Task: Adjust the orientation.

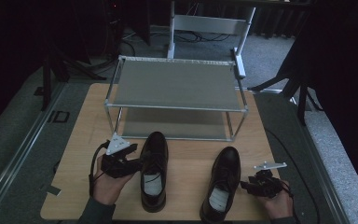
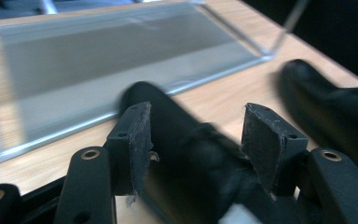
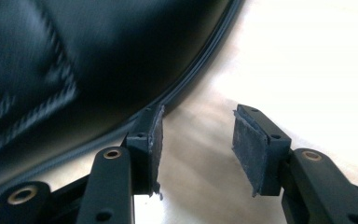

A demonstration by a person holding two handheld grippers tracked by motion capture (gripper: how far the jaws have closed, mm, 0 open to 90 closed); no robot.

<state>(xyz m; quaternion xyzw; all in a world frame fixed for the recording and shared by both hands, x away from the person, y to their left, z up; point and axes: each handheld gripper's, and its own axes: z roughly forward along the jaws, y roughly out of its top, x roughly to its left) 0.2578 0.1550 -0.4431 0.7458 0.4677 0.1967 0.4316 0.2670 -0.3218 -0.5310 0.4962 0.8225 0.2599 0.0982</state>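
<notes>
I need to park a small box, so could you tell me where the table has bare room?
The table is bare left of the left shoe, and between it and the right shoe. The rack's shelves are bare. Crowded around both grippers.

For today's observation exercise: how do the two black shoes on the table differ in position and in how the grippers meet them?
The left shoe lies nearer the shoe rack; the right shoe lies farther back, toward the table's near edge. The left gripper has its open fingers around the left shoe's side; the right gripper is open beside the right shoe, gripping nothing. Both are black lace-up dress shoes, toes toward the rack.
</notes>
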